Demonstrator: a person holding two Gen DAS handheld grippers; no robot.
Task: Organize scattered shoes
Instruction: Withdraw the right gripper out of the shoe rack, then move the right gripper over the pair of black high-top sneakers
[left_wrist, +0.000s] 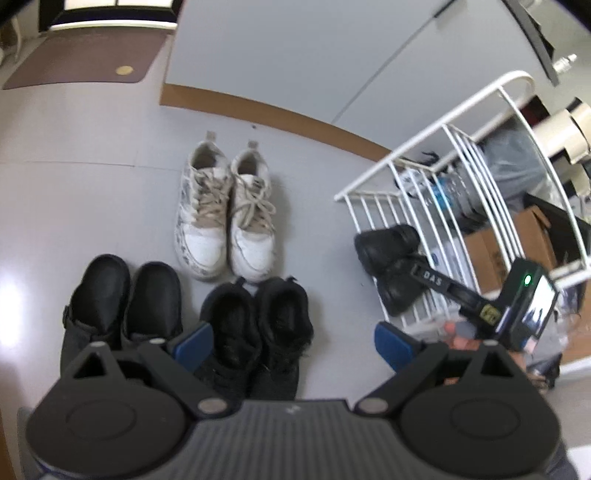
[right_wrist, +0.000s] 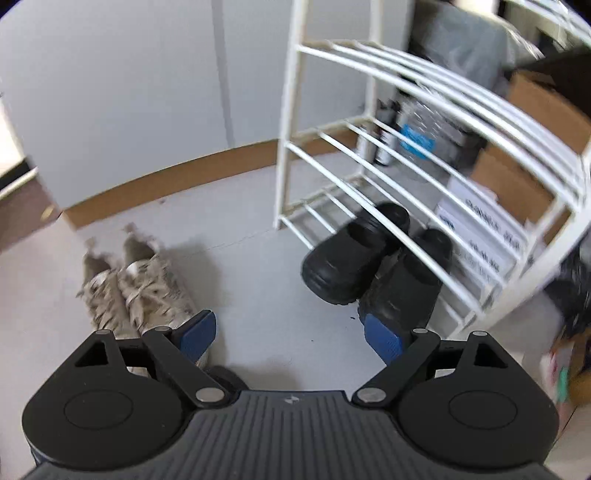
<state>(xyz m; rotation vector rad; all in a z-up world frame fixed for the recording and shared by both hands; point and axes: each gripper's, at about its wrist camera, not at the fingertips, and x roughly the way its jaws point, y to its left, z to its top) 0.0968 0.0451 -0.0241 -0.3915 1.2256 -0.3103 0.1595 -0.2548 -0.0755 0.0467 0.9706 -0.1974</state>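
Observation:
Three pairs stand on the pale floor in the left wrist view: white sneakers (left_wrist: 225, 218) with beige laces, smooth black shoes (left_wrist: 122, 295) at the left, and fuzzy black shoes (left_wrist: 258, 328) in the middle. A pair of black clogs (left_wrist: 391, 266) sits on the lowest tier of the white wire rack (left_wrist: 439, 147). My left gripper (left_wrist: 293, 345) hangs open above the fuzzy pair, holding nothing. My right gripper (right_wrist: 291, 334) is open and empty, up in front of the clogs (right_wrist: 369, 258) and rack (right_wrist: 369, 122), with the sneakers (right_wrist: 136, 288) at its left.
A grey wall with a brown skirting board (left_wrist: 280, 114) runs behind the shoes. Cardboard boxes (right_wrist: 528, 162), bottles (right_wrist: 384, 144) and bags crowd behind and beside the rack. A brown mat (left_wrist: 85, 62) lies at the far left. The right gripper's housing (left_wrist: 524, 306) shows beside the rack.

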